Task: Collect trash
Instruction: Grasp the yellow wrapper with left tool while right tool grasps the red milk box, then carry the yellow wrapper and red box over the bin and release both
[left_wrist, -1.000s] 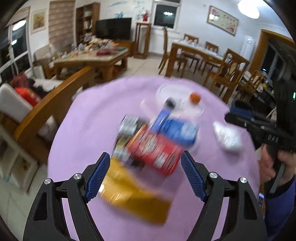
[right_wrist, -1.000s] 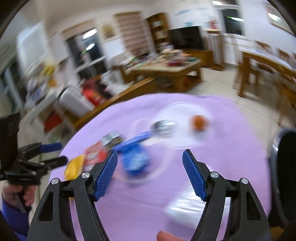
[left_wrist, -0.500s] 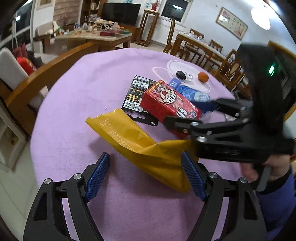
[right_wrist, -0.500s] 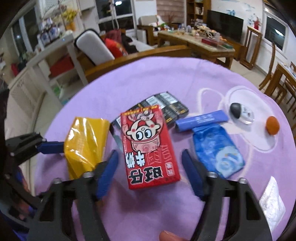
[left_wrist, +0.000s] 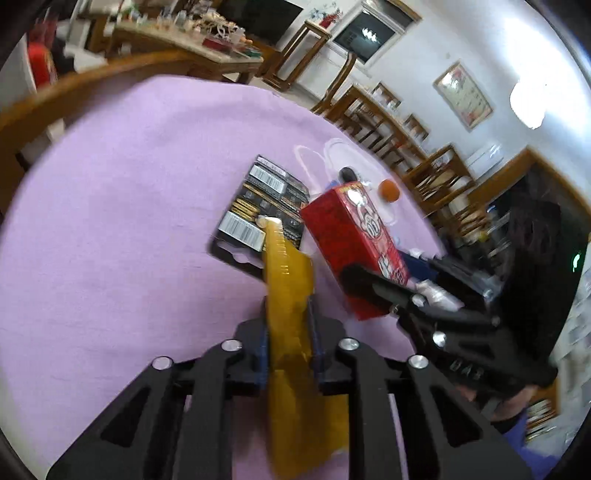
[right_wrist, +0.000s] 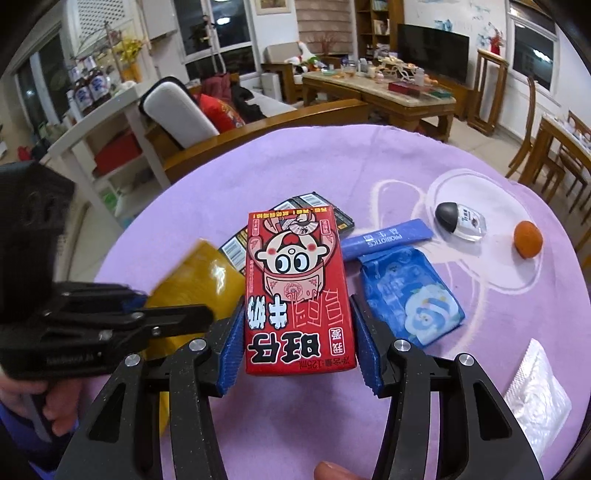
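Note:
My left gripper (left_wrist: 289, 314) is shut on a yellow wrapper (left_wrist: 286, 280), which sticks out forward between the pads; it also shows in the right wrist view (right_wrist: 192, 284). My right gripper (right_wrist: 297, 343) is shut on a red milk carton (right_wrist: 295, 295) with a cartoon face, its pads on the carton's two long sides. The carton shows in the left wrist view (left_wrist: 354, 232), tilted up off the purple tablecloth (left_wrist: 110, 221). A black barcode card (left_wrist: 258, 206) lies flat behind the wrapper.
On the cloth lie a blue probiotics stick (right_wrist: 388, 238), a blue packet (right_wrist: 410, 295), a clear silvery wrapper (right_wrist: 535, 398), a small bottle with a black cap (right_wrist: 458, 219) and an orange fruit (right_wrist: 528, 238). A wooden chair back (right_wrist: 258, 129) stands beyond the far edge.
Both grippers have gone from open to shut: the left on the yellow wrapper, the right on the red carton. The carton's near end has tilted up off the cloth.

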